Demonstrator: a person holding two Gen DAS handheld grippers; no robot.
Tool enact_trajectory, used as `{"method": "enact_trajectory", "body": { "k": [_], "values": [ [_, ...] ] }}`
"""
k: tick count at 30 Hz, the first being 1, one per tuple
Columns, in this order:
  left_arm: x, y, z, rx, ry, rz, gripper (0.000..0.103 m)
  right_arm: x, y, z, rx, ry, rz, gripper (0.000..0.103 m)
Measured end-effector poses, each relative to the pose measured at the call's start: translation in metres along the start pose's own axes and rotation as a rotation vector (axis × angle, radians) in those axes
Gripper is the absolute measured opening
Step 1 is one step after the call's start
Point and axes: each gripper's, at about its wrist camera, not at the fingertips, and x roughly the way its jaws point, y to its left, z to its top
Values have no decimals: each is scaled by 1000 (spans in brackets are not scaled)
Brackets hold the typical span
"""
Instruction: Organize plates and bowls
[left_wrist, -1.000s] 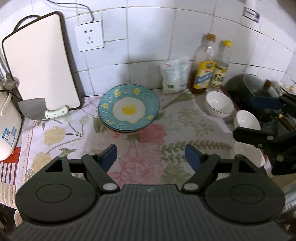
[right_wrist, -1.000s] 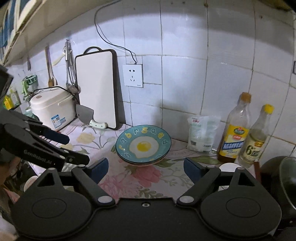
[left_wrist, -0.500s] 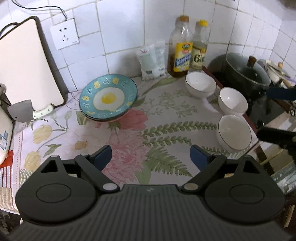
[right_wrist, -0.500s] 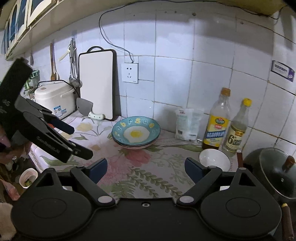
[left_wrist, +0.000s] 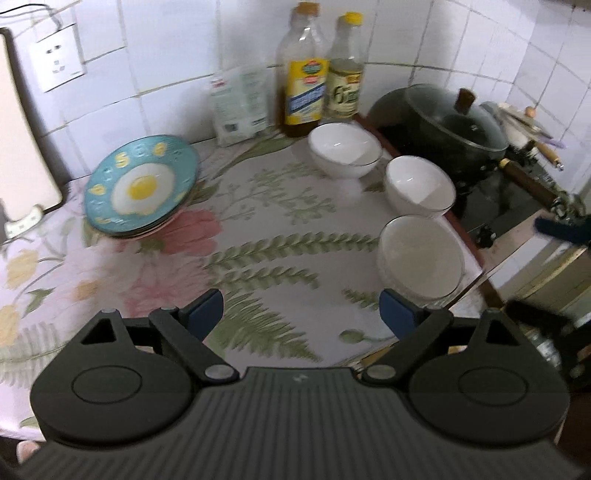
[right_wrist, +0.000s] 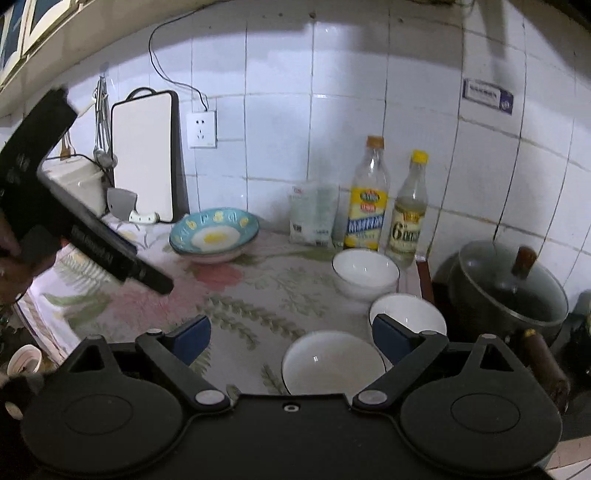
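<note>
left gripper (left_wrist: 301, 308) spread, empty | right gripper (right_wrist: 291, 334) spread, empty | risk: near bowl (right_wrist: 332, 363) could be knocked off counter edge

counter: floral cloth (left_wrist: 258, 236) | on it: stacked plates (left_wrist: 140, 192), three white bowls (left_wrist: 345, 147), two bottles (left_wrist: 304, 70)

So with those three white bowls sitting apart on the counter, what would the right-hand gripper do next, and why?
Probably ease the right gripper down over the nearest bowl to grasp its rim. Its jaws are open and empty, that bowl lies just ahead between them, and the middle bowl and far bowl stand separately, unstacked.
</note>
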Motion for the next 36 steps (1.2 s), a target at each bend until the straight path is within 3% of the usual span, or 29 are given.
{"method": "enact_trajectory", "body": {
  "k": [7, 10, 15, 23, 25, 28, 36],
  "values": [
    [35, -24, 2, -34, -71, -91, 92, 33, -23, -51, 2, -5, 30, 97],
    [57, -30, 3, -74, -46, -122, 90, 49, -41, -70, 67, 1, 109, 97],
    [95, -39, 2, -109, 11, -150, 89, 67, -59, -85, 180, 20, 104, 97],
    [136, -52, -3, -137, 44, -206, 88, 112, -39, -114, -23, 127, 54, 97],
    [143, -60, -5, -129, 45, -187, 88, 117, -29, -122, -114, 93, 16, 97],
    [151, -64, -8, -146, 40, -177, 78, 118, -29, -124, -90, 64, 52, 97],
    [161, -58, -11, -181, 59, -197, 25, 118, -45, -118, 85, -1, 52, 98]
  ]
}}
